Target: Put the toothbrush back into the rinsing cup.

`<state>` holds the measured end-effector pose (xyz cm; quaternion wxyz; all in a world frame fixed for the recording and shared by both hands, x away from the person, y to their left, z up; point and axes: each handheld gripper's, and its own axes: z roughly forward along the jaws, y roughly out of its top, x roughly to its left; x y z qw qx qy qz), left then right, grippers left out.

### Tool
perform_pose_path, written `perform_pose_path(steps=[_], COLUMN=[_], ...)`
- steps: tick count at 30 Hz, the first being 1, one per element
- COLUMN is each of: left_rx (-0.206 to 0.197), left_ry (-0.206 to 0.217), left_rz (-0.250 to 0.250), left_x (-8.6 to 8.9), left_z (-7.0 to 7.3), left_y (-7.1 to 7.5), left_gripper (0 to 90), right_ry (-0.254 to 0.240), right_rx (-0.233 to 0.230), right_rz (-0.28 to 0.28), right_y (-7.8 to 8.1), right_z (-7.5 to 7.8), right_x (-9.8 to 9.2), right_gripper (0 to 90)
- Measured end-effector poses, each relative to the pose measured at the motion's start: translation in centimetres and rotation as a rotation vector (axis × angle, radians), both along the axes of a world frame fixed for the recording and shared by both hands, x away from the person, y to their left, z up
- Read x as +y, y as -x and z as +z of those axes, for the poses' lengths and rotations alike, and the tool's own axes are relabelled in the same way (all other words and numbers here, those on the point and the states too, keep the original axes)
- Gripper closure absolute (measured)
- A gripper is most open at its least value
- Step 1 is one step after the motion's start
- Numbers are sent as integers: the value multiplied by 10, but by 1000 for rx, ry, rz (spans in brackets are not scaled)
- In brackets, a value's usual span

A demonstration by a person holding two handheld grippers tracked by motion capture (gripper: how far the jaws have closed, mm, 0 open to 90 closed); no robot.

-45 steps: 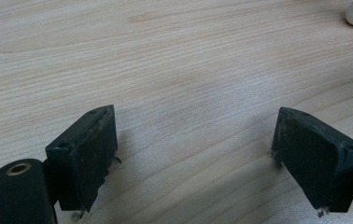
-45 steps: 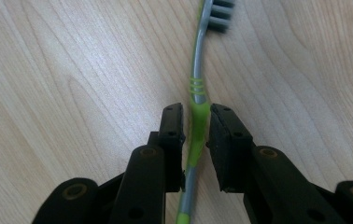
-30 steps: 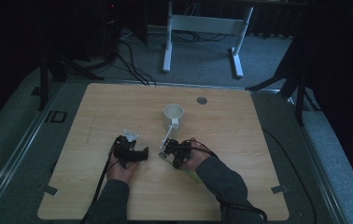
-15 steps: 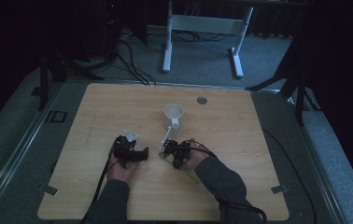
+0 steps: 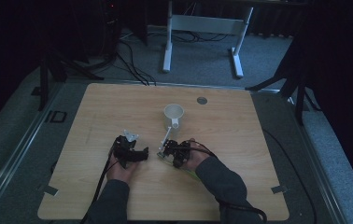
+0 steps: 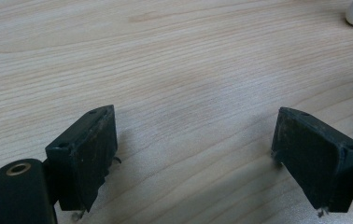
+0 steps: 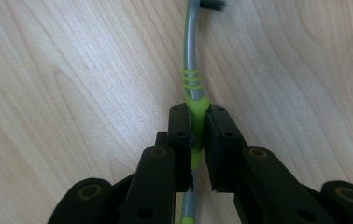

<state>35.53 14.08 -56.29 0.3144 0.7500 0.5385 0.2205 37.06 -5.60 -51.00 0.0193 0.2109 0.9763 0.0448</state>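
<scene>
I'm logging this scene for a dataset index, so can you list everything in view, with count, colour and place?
Table: one, light wood, centre of the high view.
Mug: one, white, upright on the table beyond the grippers, handle toward the person.
Toothbrush: one, grey with a lime-green grip section, clamped in the right gripper, head pointing toward the mug.
Round disc: one, grey, set in the tabletop near its far edge.
Stand: one, white metal, on the carpet behind the table.
Cables: several, black, on the floor at far left.
Left gripper: one, black, jaws wide apart over bare wood.
Right gripper: one, black, jaws closed on the toothbrush.
Forearms: two, dark sleeves, entering from the bottom.
</scene>
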Motion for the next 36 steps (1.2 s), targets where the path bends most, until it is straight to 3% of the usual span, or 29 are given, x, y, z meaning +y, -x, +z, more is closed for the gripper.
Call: perform_pose_path(steps=[18, 23, 36], left_rx=[-1, 0, -2], left_ry=[1, 1, 1], left_rz=[1, 1, 1], left_x=[0, 0, 0], left_z=[0, 0, 0], left_y=[0, 0, 0], left_gripper=[146, 146, 146], right_ry=[-135, -154, -258], right_rx=[-68, -81, -132], right_rz=[-53, -65, -122], right_y=[-2, -2, -4], right_z=[31, 34, 45], right_x=[-14, -16, -28], right_gripper=[812, 813, 813])
